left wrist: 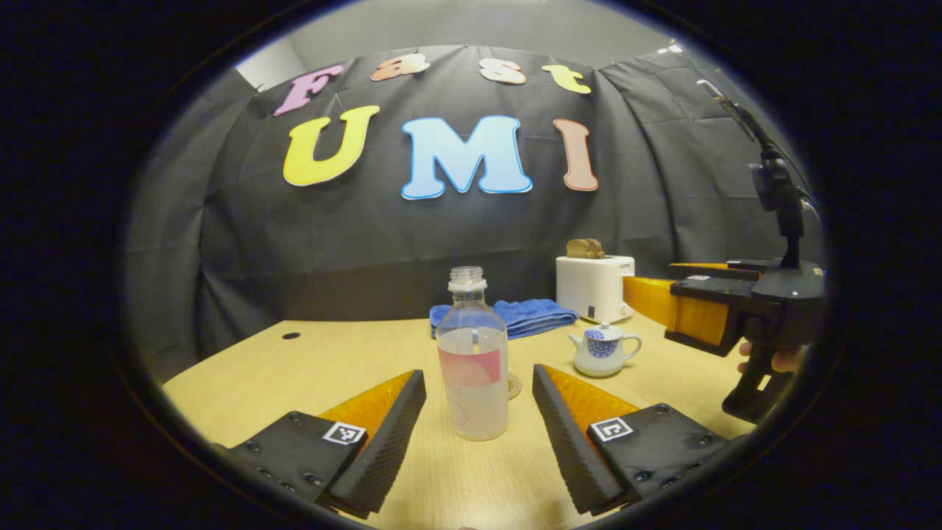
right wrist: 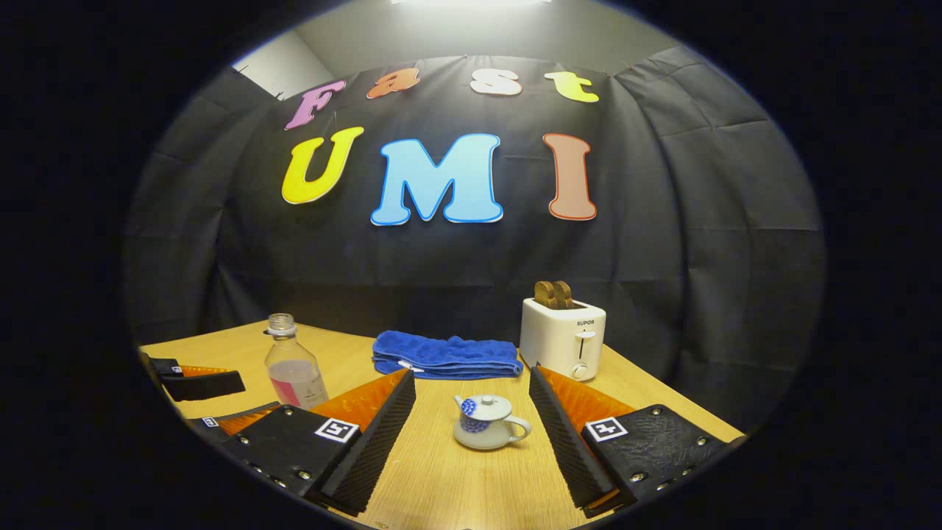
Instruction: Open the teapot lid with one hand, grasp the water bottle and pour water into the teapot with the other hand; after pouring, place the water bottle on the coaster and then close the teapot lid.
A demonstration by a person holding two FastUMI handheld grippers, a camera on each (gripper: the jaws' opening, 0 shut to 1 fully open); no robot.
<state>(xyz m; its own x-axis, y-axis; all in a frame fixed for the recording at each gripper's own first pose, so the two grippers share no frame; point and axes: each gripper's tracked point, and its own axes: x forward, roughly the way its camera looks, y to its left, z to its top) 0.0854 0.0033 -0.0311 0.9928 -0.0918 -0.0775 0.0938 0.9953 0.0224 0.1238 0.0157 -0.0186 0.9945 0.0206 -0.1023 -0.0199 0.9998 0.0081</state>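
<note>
An uncapped clear water bottle point(left wrist: 472, 353), partly filled, stands upright on the wooden table point(left wrist: 353, 361). It sits in the gap of my open left gripper point(left wrist: 479, 371), with space on both sides. A round coaster point(left wrist: 514, 385) peeks out just behind it. The small white teapot with blue pattern point(right wrist: 487, 423) has its lid on and stands on the table between the fingers of my open right gripper point(right wrist: 471, 372), untouched. In the left gripper view the teapot point(left wrist: 605, 350) lies right of the bottle, below the hand-held right gripper point(left wrist: 651, 285). In the right gripper view the bottle point(right wrist: 293, 368) stands far left by the left gripper point(right wrist: 221, 401).
A white toaster point(right wrist: 563, 338) holding bread slices stands at the back right, beside a folded blue towel point(right wrist: 445, 355). A small dark hole point(left wrist: 291, 336) marks the table at the far left. A hand point(left wrist: 773, 359) grips the right gripper's handle.
</note>
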